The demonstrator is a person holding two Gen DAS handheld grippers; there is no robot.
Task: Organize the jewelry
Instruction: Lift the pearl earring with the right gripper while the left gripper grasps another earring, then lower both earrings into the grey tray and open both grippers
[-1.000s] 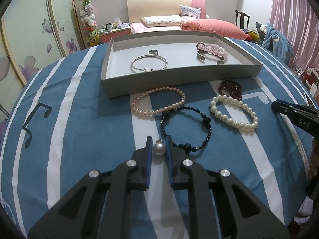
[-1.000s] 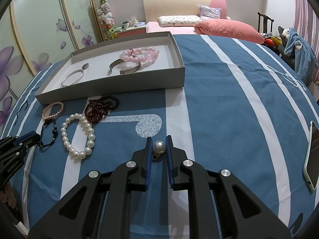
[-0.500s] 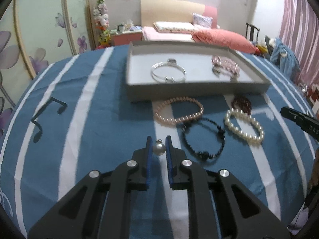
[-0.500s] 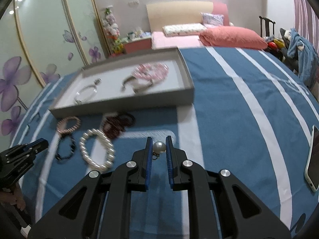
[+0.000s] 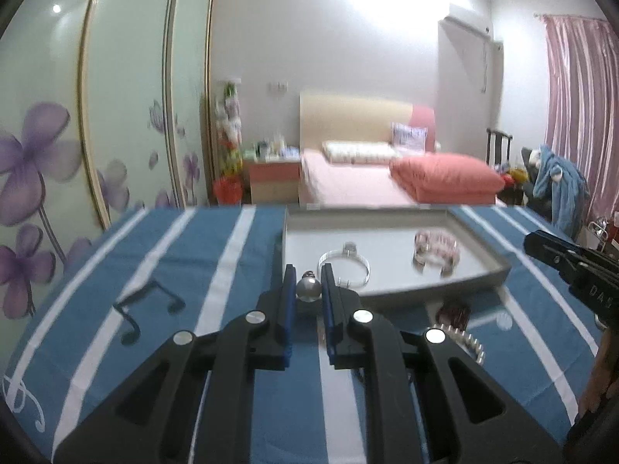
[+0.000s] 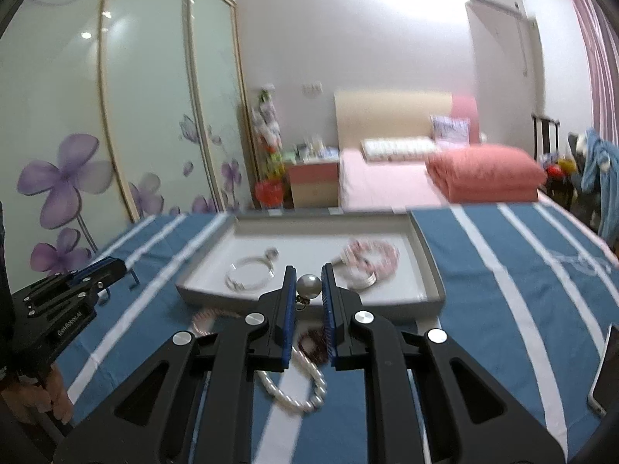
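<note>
Pinching pearl earring [image 5: 308, 287], left gripper [image 5: 305, 290] keeps it secure between blue pads for carrying. Right gripper [image 6: 307, 288] clamps second pearl earring [image 6: 308, 284] same way, small hook hanging below. Near grey tray [image 6: 425, 301], on tablecloth [image 6: 503, 309]: white pearl bracelet [image 6: 294, 386], dark red bracelet [image 6: 313, 342]. Inside tray: silver bangle [image 6: 249, 274], pink bead bracelet [image 6: 371, 255]. Judgement: both earrings go to tray, just beyond claws.

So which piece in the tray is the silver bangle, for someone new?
Find the grey tray on the striped blue cloth. Inside, on its left, lies the silver bangle: one thin plain metal hoop, unlike the pink beaded bracelet to its right.
</note>
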